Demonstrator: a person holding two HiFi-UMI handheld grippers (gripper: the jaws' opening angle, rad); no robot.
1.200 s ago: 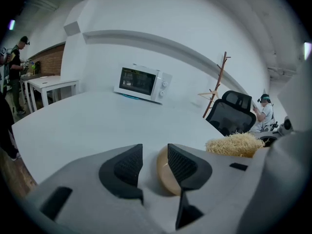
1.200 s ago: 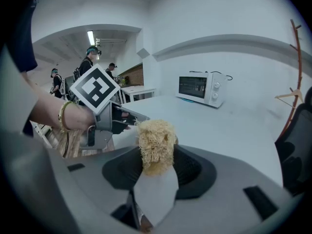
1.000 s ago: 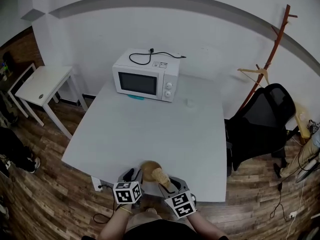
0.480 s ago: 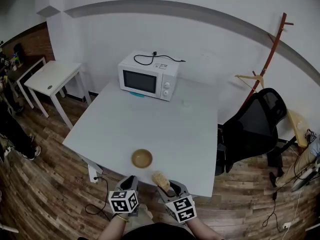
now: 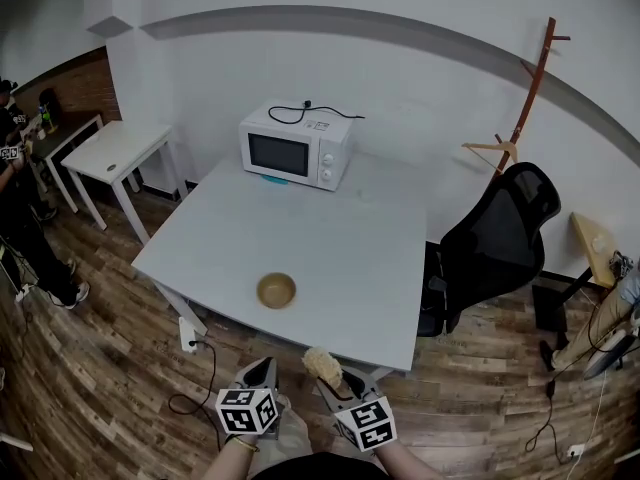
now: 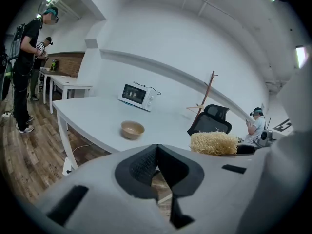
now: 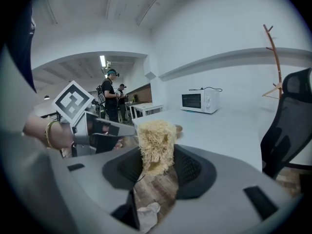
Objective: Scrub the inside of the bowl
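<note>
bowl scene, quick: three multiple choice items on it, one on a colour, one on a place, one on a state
1. The microwave is:
A red
B black
C white

2. The bowl stands:
A on top of the microwave
B on the table, near its front edge
C inside the microwave

3. The right gripper is:
A shut on the scrubber
B open and empty
C shut on the bowl

Answers:
1 C: its casing shows white in the head view.
2 B: it sits by itself on the tabletop, far from the microwave at the back.
3 A: the right gripper view shows the fibrous scrubber pinched between the jaws.
</note>
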